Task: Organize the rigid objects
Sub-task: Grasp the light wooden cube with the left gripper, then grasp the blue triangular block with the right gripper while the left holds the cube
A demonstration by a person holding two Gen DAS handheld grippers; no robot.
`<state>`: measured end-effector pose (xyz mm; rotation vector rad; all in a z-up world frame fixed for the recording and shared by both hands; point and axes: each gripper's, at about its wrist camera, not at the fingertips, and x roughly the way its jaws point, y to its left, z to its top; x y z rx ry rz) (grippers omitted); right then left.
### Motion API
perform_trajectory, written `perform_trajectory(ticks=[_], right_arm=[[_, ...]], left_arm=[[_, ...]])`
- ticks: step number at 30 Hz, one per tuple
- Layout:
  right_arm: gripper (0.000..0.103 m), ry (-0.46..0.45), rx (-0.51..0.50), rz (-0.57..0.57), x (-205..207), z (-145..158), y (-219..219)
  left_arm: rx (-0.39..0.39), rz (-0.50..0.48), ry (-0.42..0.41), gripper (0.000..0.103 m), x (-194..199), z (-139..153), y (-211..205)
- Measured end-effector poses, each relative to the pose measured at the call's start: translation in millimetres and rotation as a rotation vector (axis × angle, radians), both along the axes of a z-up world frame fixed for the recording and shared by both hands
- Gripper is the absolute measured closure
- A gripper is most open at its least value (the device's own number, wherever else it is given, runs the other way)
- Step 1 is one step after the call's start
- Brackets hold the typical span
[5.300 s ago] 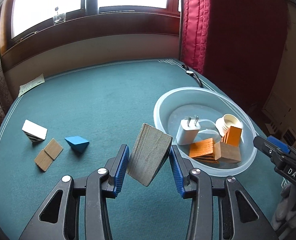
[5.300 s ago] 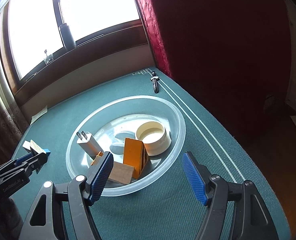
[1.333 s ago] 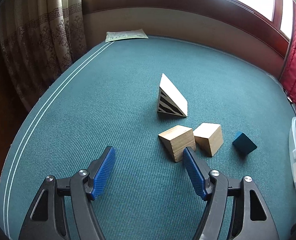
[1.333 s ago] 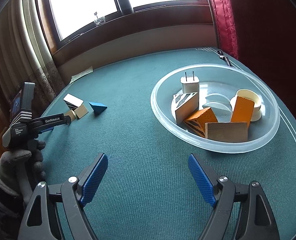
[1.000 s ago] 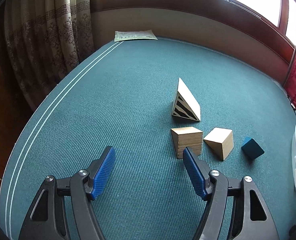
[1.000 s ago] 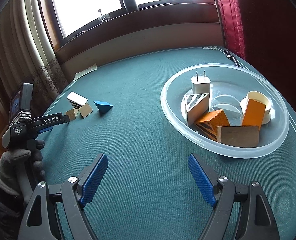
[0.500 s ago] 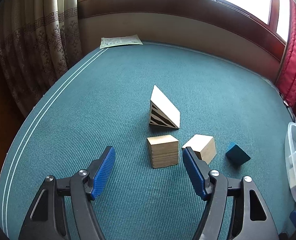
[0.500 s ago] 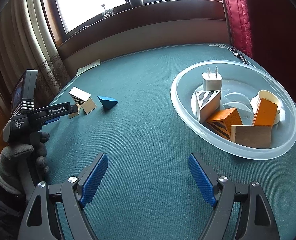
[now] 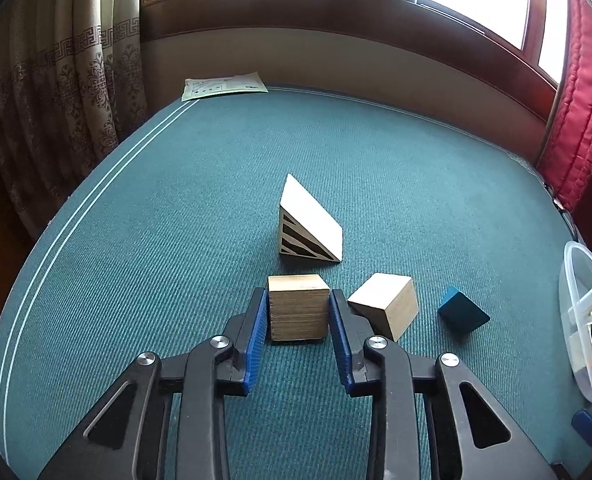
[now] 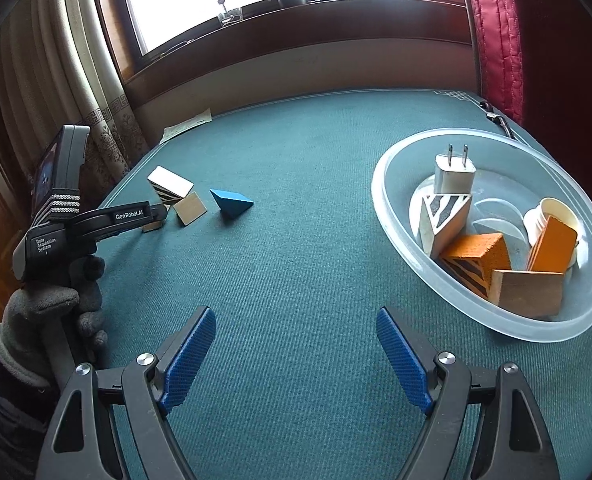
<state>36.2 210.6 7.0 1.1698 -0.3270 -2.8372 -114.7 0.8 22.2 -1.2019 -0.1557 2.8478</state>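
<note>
On the green felt table, my left gripper is shut on a plain wooden block, its blue pads pressed against both sides. The block rests on the felt. Just right of it lie a second wooden block and a blue wedge. A striped wedge stands behind them. My right gripper hangs open over bare felt, with nothing between its fingers. To its right, the clear bowl holds a white charger, a striped wedge, orange pieces, a wooden block and a white cup.
A paper sheet lies at the table's far left corner, by the patterned curtain. A gloved hand holds the left gripper's body at the table's left edge. A small dark object lies at the far right, near the red curtain.
The left jaws were open with the wooden block just ahead; the gripper has moved forward and shut on the block. The right gripper stays open and has hardly moved.
</note>
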Motion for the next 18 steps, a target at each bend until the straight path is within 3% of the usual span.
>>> perform_trajectory(ticks=[18], right_arm=[[0.018,-0.069,-0.039,0.051,-78,-3,-26]], left_arm=[[0.031,0.023,0.037,0.072,17,6,-10]])
